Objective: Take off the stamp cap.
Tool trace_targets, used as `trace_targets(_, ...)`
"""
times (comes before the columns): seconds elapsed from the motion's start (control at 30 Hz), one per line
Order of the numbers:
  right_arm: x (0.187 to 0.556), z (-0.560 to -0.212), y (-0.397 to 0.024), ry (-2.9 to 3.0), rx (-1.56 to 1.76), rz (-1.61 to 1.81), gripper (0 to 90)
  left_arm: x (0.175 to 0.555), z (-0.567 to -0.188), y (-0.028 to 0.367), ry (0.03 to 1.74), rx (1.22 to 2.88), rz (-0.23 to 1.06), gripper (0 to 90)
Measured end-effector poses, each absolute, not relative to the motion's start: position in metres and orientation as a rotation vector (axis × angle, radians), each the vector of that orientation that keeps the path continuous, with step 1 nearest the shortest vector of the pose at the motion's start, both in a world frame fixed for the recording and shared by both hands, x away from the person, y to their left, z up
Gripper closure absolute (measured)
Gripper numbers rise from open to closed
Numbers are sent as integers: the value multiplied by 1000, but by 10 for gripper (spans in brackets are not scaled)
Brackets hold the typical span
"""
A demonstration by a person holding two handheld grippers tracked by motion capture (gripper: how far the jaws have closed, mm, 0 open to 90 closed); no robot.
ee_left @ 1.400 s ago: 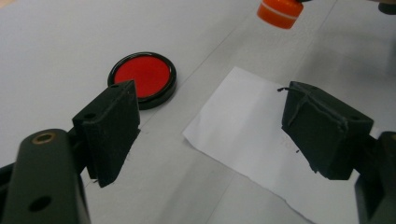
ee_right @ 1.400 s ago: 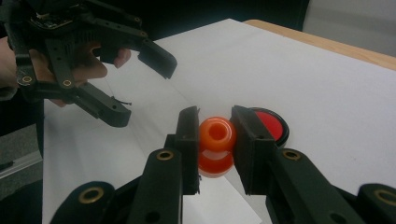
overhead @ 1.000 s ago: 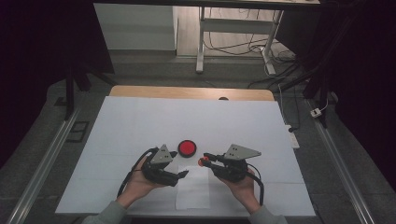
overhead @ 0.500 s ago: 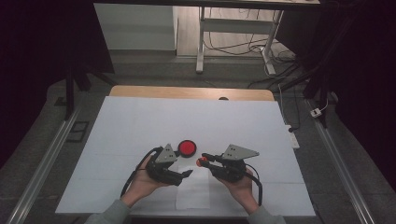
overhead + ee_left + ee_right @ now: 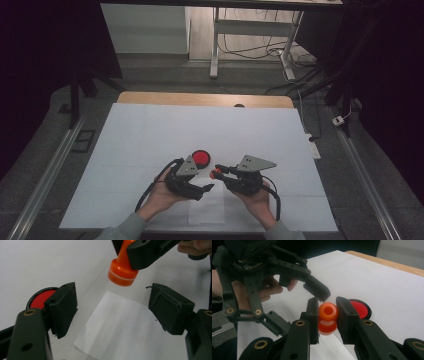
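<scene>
Two handheld grippers are working over the near part of a white-covered worktop (image 5: 150,150). The right gripper (image 5: 218,172) is gripping an orange stamp (image 5: 327,318) by its handle, with its fingers (image 5: 312,315) closed against both sides of it. In the left gripper view, the stamp (image 5: 122,268) is hanging tilted above the worktop, clear of the surface, over the far edge of a white paper sheet (image 5: 122,332). The left gripper (image 5: 205,189) is sitting just beside the right one with its fingers (image 5: 62,307) spread wide and holding nothing; the paper sheet is lying between them, and a faint mark is showing on it. A round red ink pad (image 5: 201,158) is resting on the worktop just beyond the left gripper, near the stamp.
</scene>
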State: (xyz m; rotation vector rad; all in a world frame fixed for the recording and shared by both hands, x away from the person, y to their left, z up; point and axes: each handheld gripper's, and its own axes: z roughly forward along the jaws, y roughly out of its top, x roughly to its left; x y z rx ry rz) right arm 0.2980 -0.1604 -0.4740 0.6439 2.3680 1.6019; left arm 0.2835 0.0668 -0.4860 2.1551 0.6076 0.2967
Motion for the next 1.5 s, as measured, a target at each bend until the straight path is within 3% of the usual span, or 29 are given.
trace_targets(0.53, 298, -475, -161, 2373, 646, 1598, 718, 286, -491, 54, 604, 2169, 310, 243)
trace_targets(1.07, 299, -475, -162, 2374, 647, 1596, 718, 286, -493, 52, 576, 2163, 341, 426)
trace_targets(1.5, 299, -476, -161, 2376, 647, 1595, 718, 286, -494, 50, 553, 2173, 365, 476)
